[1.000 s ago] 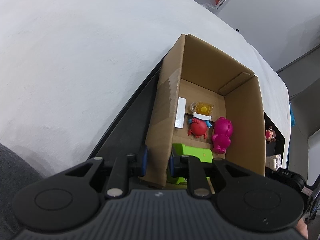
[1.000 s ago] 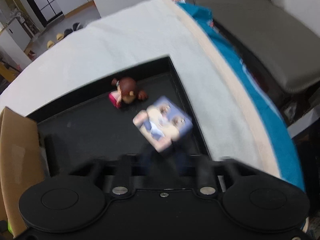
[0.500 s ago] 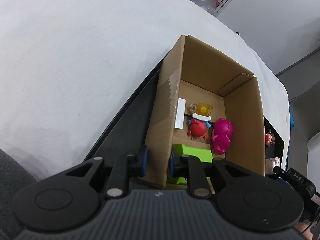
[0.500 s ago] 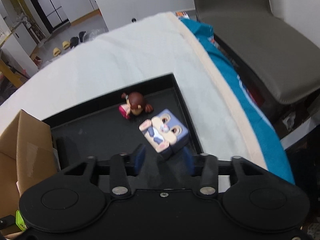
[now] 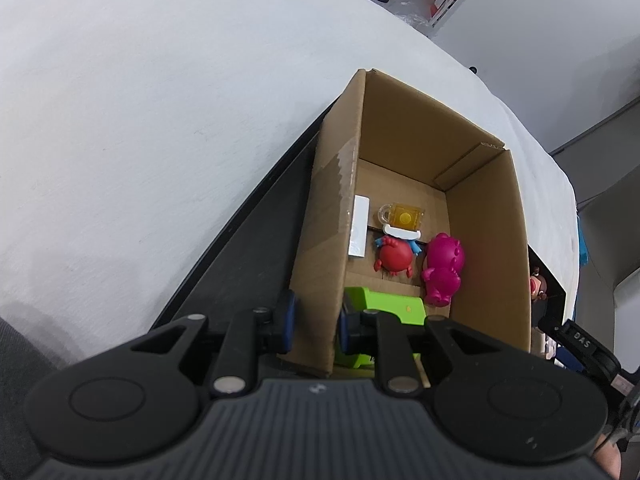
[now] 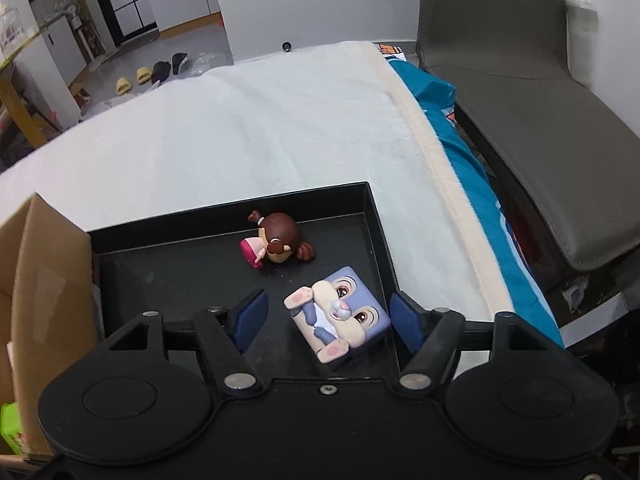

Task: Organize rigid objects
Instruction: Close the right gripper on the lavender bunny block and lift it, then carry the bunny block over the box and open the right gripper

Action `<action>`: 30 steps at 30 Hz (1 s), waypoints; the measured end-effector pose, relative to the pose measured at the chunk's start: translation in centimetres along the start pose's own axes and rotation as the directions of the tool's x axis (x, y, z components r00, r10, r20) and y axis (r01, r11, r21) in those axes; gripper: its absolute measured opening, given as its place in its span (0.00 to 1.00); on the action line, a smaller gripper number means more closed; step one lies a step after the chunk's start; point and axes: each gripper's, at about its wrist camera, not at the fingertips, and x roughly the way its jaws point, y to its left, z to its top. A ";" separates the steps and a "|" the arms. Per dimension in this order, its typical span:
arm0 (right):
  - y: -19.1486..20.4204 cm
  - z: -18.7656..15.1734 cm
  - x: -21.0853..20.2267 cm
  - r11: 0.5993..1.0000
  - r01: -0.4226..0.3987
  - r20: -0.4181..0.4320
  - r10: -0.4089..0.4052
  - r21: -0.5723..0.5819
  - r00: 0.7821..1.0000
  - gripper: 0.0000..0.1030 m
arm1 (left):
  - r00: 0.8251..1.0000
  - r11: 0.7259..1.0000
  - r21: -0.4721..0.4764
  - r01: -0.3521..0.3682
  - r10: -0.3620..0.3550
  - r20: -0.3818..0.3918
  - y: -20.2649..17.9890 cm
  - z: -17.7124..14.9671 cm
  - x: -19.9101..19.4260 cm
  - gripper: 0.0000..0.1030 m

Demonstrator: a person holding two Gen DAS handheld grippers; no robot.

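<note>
My left gripper [image 5: 316, 322] is shut on the near side wall of the open cardboard box [image 5: 488, 248], one finger outside and one inside. In the box lie a red crab figure [image 5: 394, 256], a magenta figure [image 5: 442, 272], a yellow toy mug [image 5: 404, 216], a green block [image 5: 384, 312] and a white card [image 5: 358, 232]. My right gripper [image 6: 328, 318] is opening above the black tray [image 6: 160, 272]. A lilac bunny cube [image 6: 338, 316] lies on the tray between its blue pads [image 6: 250, 314], free of the left one. A brown-haired doll [image 6: 276, 242] lies further back.
The tray and box rest on a white cloth-covered surface [image 6: 260, 120]. A teal cloth [image 6: 472, 168] and a grey chair [image 6: 540, 120] stand past its right edge. Slippers [image 6: 152, 74] lie on the floor far behind.
The right gripper's jaws have spread and let go of the bunny cube, which now lies on the tray. That gripper has pulled back and rolled a little. The left gripper has not moved.
</note>
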 end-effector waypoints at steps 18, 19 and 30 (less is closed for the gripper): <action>1.2 -1.8 0.4 0.998 -0.066 -0.064 0.067 0.012 0.996 0.43 | 1.000 1.000 0.026 0.001 -0.002 0.009 0.0 -0.1 0.0 0.19; 1.1 -1.9 0.2 0.995 -0.092 -0.072 0.095 0.038 0.993 0.43 | 1.000 1.000 0.022 0.001 -0.002 0.007 0.0 -0.1 0.0 0.19; 4.1 -2.8 -5.1 0.981 -0.195 -0.027 0.194 -0.015 0.981 0.43 | 1.000 0.999 0.037 0.002 -0.002 -0.005 -0.3 -0.2 0.2 0.19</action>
